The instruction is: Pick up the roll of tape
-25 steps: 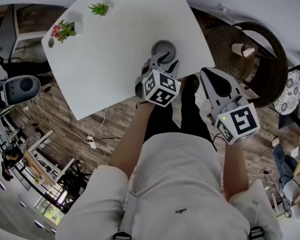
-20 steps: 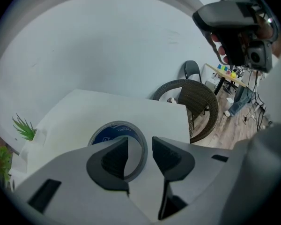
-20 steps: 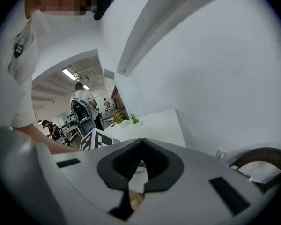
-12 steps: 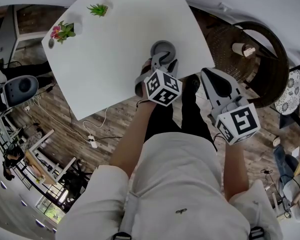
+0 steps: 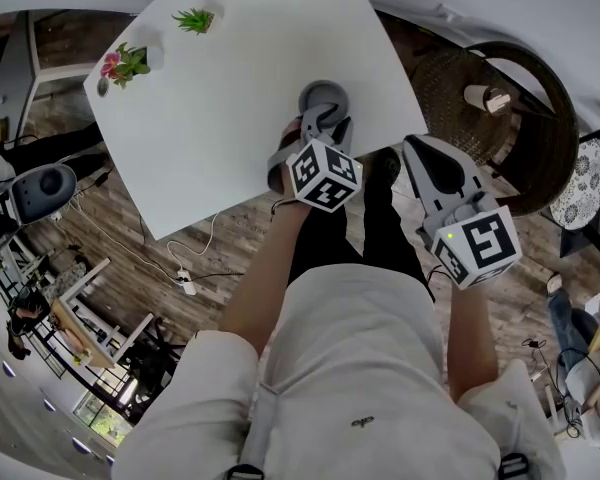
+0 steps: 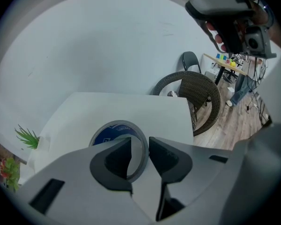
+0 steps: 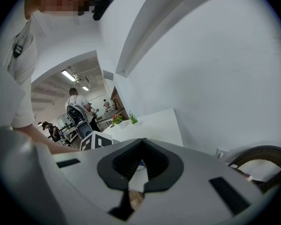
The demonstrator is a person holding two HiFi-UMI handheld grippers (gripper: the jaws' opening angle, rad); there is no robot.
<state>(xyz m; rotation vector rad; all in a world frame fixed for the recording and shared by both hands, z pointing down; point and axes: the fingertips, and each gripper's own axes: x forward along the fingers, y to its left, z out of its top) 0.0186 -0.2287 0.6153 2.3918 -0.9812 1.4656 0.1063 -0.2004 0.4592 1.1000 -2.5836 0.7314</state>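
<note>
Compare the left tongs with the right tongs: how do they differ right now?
The left tongs are closing around the wall of the roll of tape, one jaw inside its hole; the right tongs are shut on nothing. The left tongs reach down onto the white table; the right tongs are held beyond its edge. Both are grey and hand-held.

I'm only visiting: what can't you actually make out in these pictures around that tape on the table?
- Near half of the grey roll of tape: head view, hidden behind the left gripper, whose jaws are closing astride its wall.
- Print on the blue label inside the roll: left gripper view, too small, partly behind a jaw.
- White items on the dark wicker chair: head view, too small to name.
</note>
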